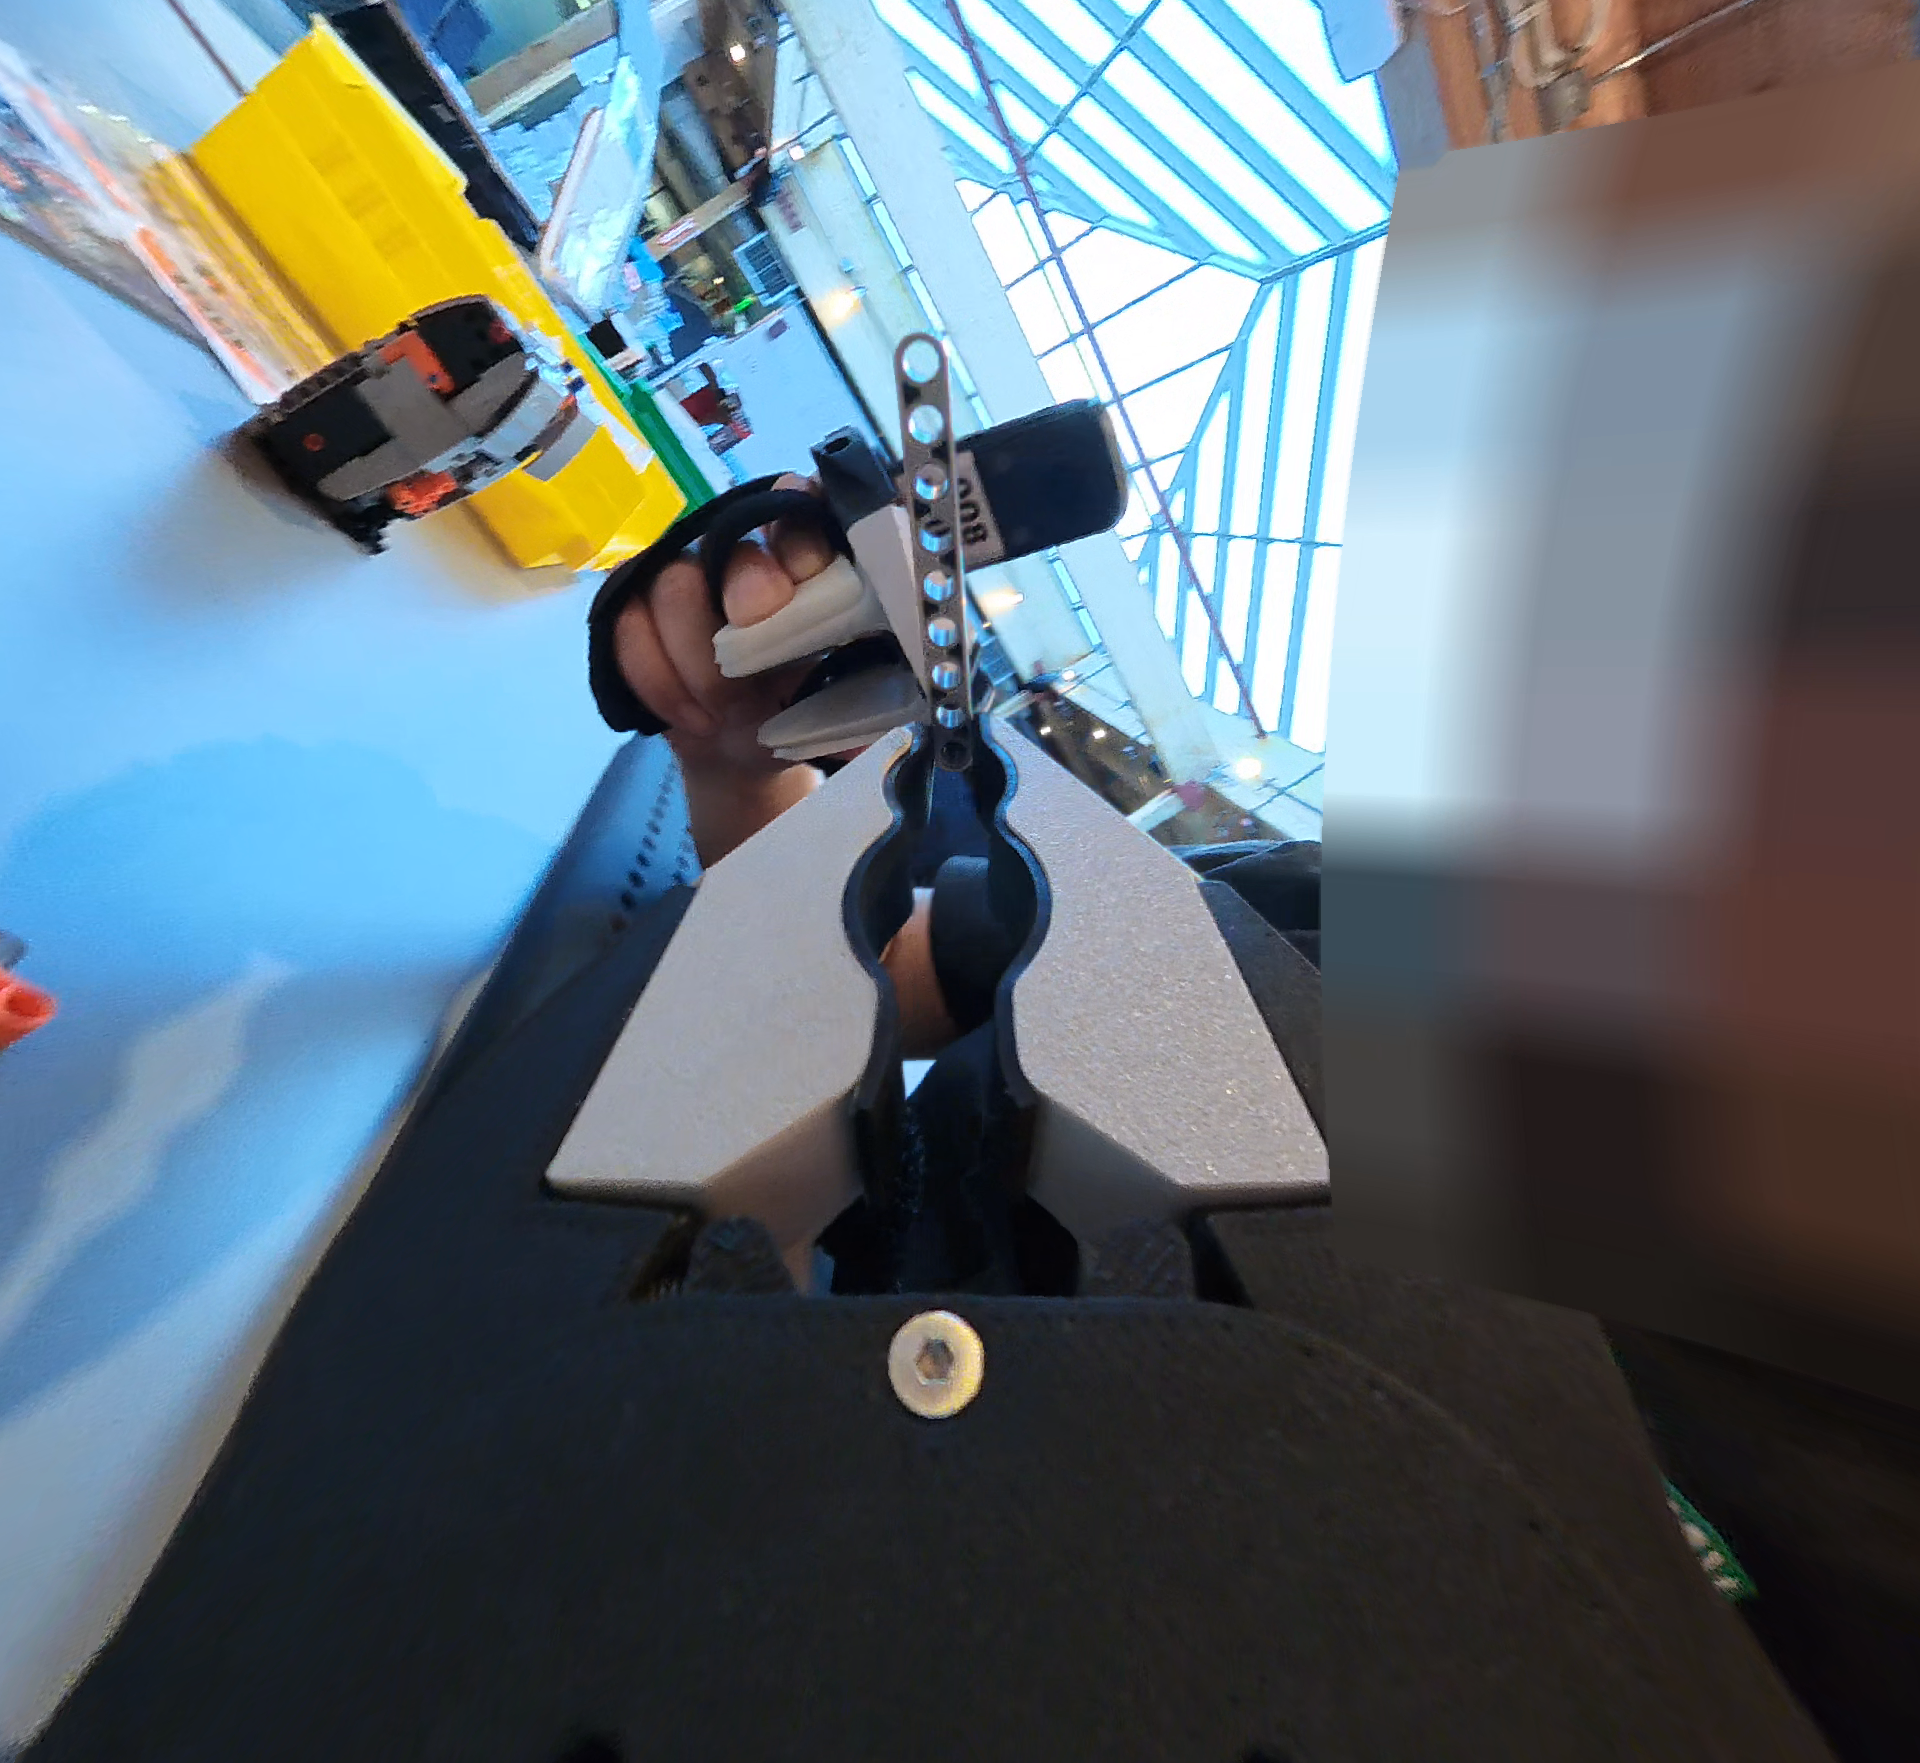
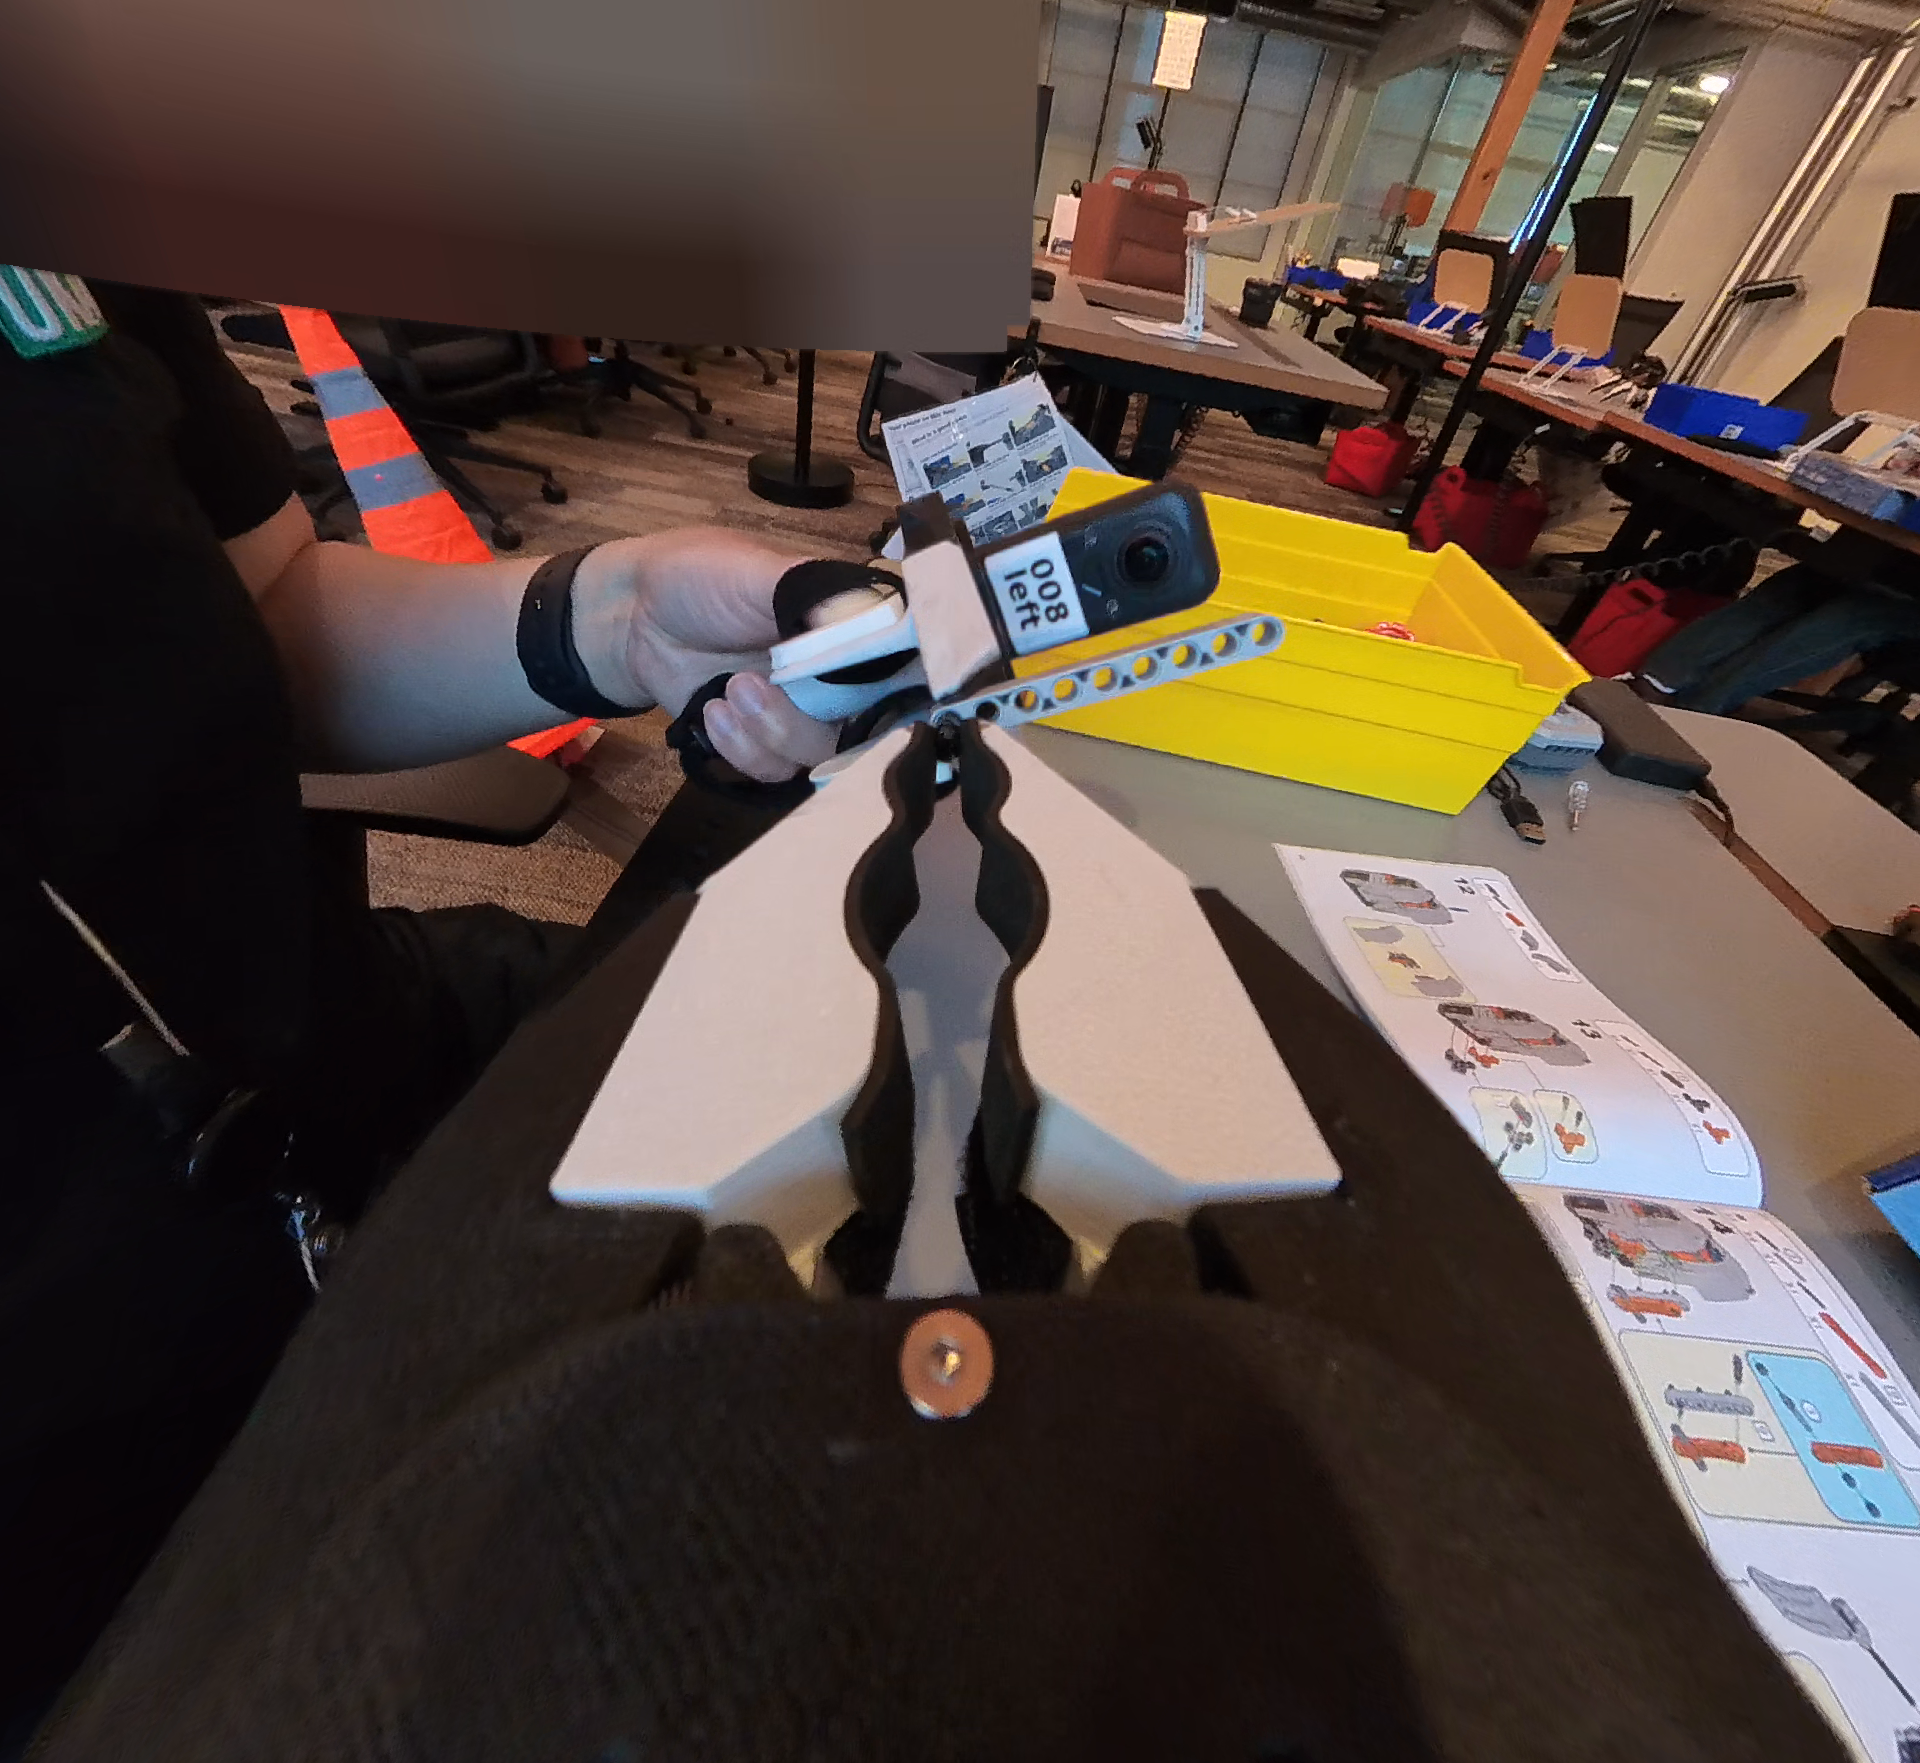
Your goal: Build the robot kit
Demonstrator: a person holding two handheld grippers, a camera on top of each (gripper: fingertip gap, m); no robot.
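My left gripper is shut on the lower end of a long grey beam with a row of holes, which stands up from the tips. My right gripper is shut, its tips meeting the same end of the beam, with a small dark pin between them at the end hole. The two grippers face each other tip to tip above the table edge. Each view shows the other gripper farther off in a hand: the right one and the left one.
A yellow bin stands on the grey table, also in the left wrist view. A partly built grey and orange model sits by it. An open instruction booklet lies at the right. A charger and cable lie behind it. My two grippers' fingertips are within a few centimetres of each other.
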